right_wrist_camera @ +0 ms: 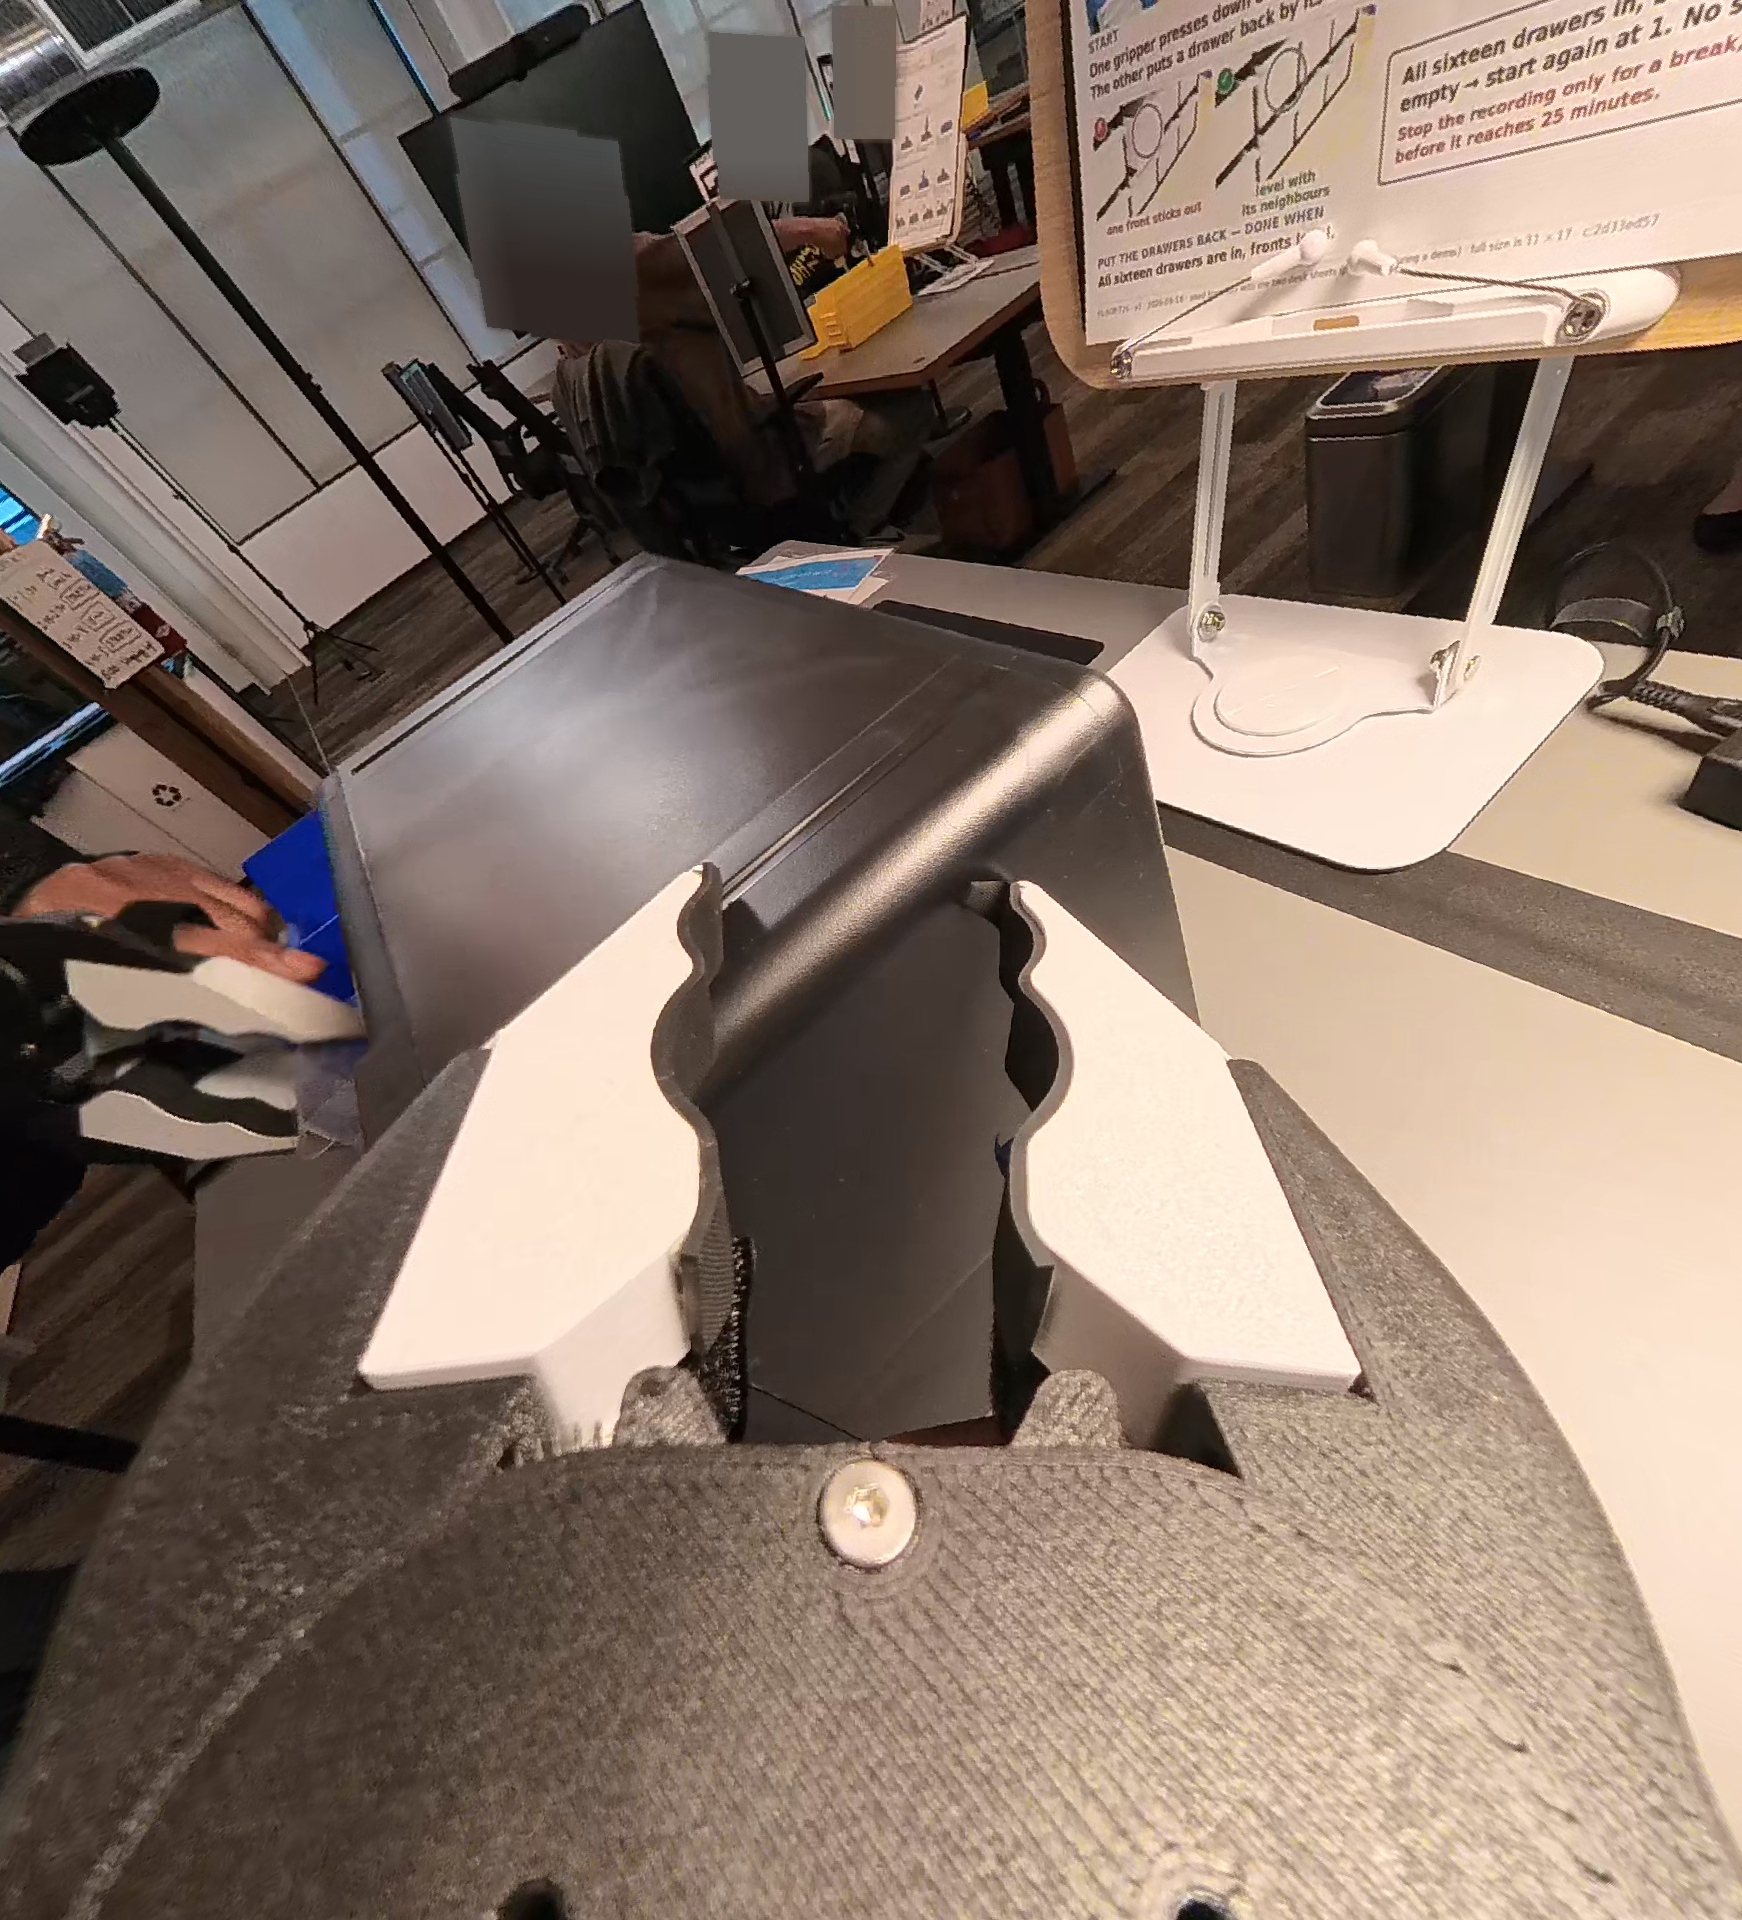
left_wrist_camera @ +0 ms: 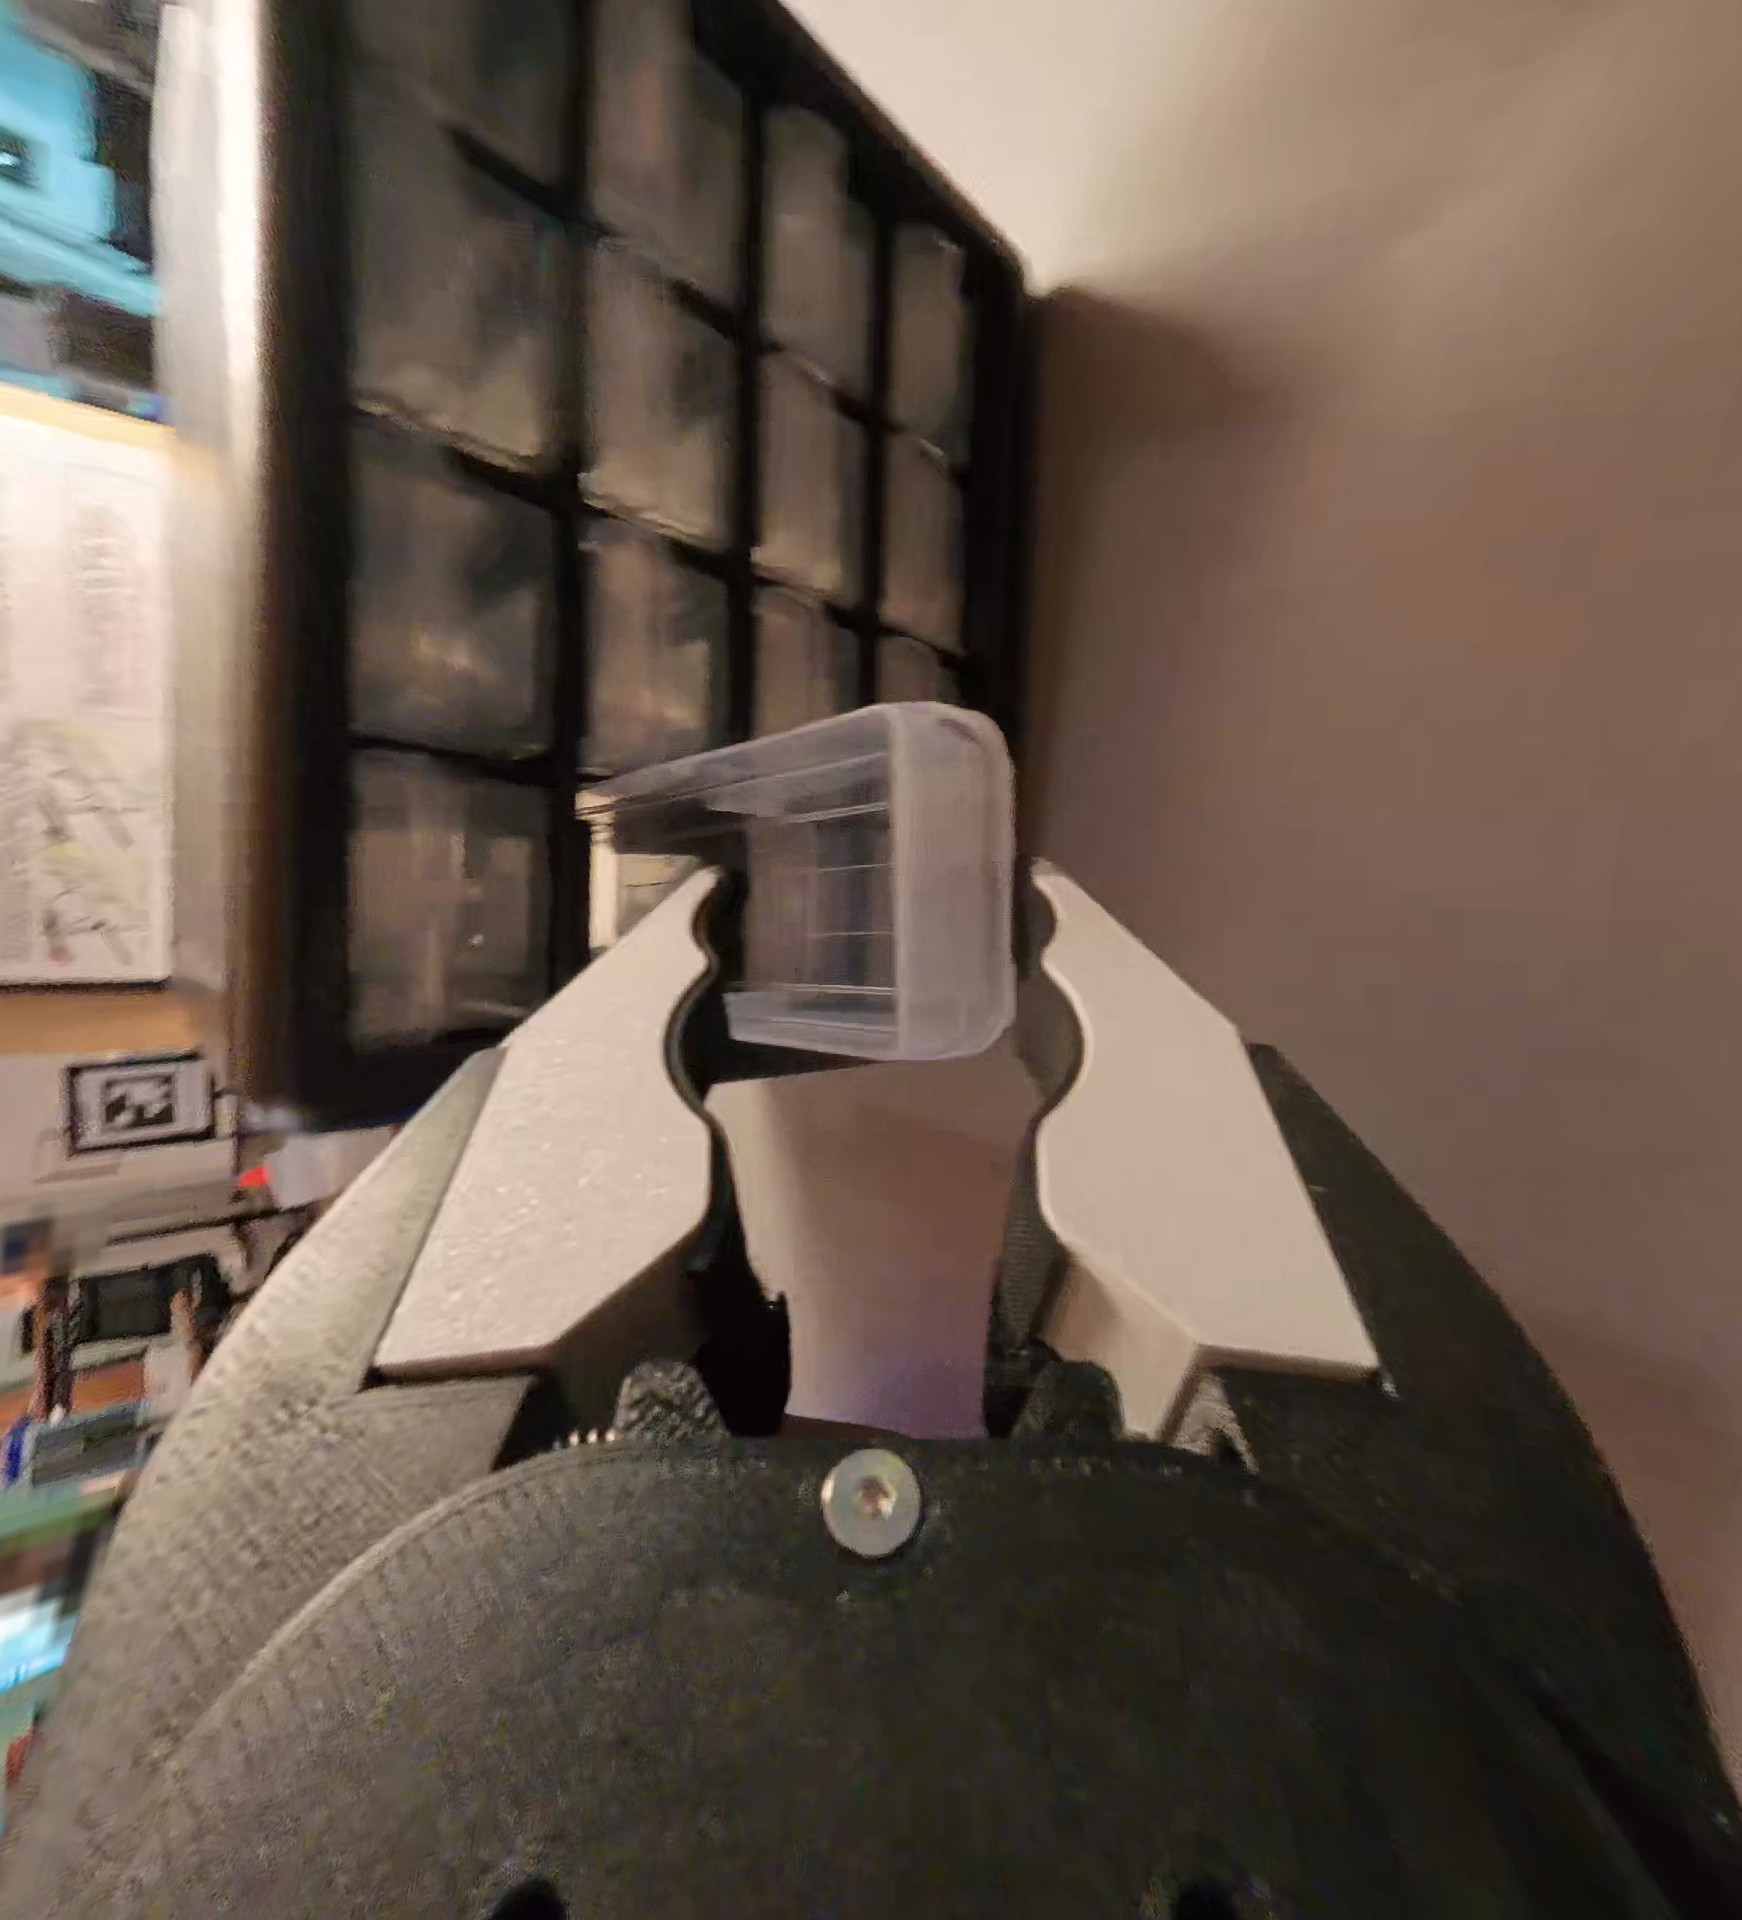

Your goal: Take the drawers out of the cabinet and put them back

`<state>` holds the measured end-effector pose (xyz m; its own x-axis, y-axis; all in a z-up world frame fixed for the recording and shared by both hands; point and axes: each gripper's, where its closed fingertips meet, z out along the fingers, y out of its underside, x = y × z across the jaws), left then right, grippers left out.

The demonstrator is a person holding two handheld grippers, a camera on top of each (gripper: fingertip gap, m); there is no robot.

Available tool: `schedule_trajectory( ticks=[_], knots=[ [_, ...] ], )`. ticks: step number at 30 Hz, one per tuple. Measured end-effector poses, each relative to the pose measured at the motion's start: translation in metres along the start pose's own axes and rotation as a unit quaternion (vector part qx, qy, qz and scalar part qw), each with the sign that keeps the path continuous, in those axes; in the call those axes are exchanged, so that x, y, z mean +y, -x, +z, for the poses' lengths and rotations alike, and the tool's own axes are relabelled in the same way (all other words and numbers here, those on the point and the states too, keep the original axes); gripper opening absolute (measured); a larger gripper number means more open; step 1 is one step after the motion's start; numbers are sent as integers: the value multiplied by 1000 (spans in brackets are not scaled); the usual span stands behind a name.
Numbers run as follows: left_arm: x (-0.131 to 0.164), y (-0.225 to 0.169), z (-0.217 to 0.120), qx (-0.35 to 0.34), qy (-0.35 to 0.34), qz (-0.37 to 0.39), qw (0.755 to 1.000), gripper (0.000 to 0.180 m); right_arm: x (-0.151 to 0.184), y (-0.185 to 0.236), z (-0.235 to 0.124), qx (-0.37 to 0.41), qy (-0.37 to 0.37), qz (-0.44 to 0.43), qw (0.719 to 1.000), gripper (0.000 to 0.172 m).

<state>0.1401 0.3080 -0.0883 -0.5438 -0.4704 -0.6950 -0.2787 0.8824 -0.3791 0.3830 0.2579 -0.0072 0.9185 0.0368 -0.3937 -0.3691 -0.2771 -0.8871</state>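
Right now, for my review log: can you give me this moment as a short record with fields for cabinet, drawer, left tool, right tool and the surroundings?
cabinet: black cabinet, a grid of translucent drawers in its front
drawer: clear drawer sticking out of the grid
left tool: left tool open around the drawer's front end, gaps visible on both sides
right tool: right tool open, straddling the cabinet's rounded top rear edge; contact unclear
surroundings: white stand holding an instruction sheet, on the grey table

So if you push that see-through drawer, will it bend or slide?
The clear drawer looks like thin, rigid plastic with sharp, straight walls, so probably stiff, not floppy. It looks empty, so likely light. Half out of the black cabinet, it should slide easily.
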Motion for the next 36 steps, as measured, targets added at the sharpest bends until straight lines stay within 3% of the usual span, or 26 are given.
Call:
schedule_trajectory(
  ticks=[2,6,10,15,21,23,31,36],
  knots=[
    [1,9,-4,-58,-11,-27,998,61,0,0,0,0,-1,1,1000,56],
    [9,19,-18,-173,-12,-73,982,57,0,-1,1,1,0,-1,1000,56],
    [13,23,-17,-225,-15,-119,967,59,0,-1,1,1,0,0,1000,56],
    [35,59,-8,-320,1,-202,926,70,1,0,0,4,1,-2,1000,56],
    [56,79,24,-327,-34,-336,882,77,2,0,-2,8,2,-6,1000,56],
    [58,79,31,-320,-51,-365,873,72,2,-1,-2,10,3,-6,1000,56],
    [46,57,32,-287,-155,-373,868,75,-1,2,-8,17,-3,-17,1000,55],
    [42,65,9,-268,-226,-378,857,77,-5,7,-16,46,-27,-29,998,56]
  ],
)
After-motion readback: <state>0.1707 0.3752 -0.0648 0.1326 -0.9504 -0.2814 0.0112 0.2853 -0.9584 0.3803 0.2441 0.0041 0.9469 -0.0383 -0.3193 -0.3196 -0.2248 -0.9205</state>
